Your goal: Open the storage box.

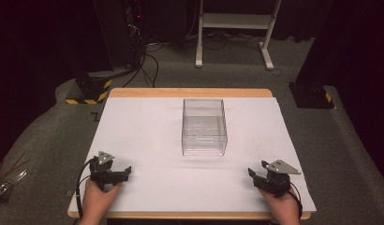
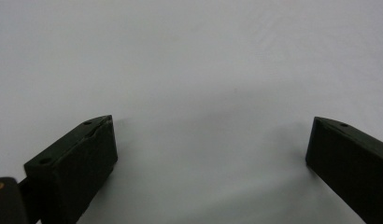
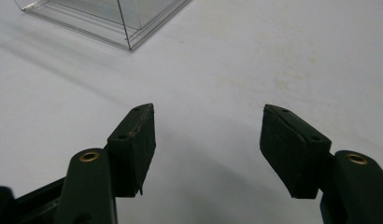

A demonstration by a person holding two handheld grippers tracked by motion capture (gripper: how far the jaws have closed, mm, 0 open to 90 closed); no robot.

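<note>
1. Two grippers rest near the table's front edge in the high view: the left gripper (image 1: 126, 172) at the front left, the right gripper (image 1: 252, 175) at the front right, well apart from each other.
2. Both hands are cut off by the bottom of the high view; the left hand (image 1: 97, 199) and right hand (image 1: 283, 206) show only partly, behind their grippers.
3. In the left gripper view the left gripper (image 2: 210, 140) has its jaws wide apart, with nothing but bare white sheet between them. Both jaws are cut by the picture's lower edge, the right one also by the side edge.
4. In the right gripper view the right gripper (image 3: 208, 128) also stands wide, nothing held. Its jaw bases run off the bottom.
5. A clear box (image 1: 203, 127) sits on the white sheet (image 1: 143, 136) around the table's middle, beyond both grippers and apart from them, nearer the right one.
6. Its walls are see-through and glossy, so edges read mainly as thin bright lines; whether anything lies inside is hard to tell, though it looks empty.
7. In the right gripper view just one corner of the box (image 3: 133, 18) shows at the top left, the rest cut off.
8. Faint stains mark the sheet (image 3: 283, 79) there.
</note>
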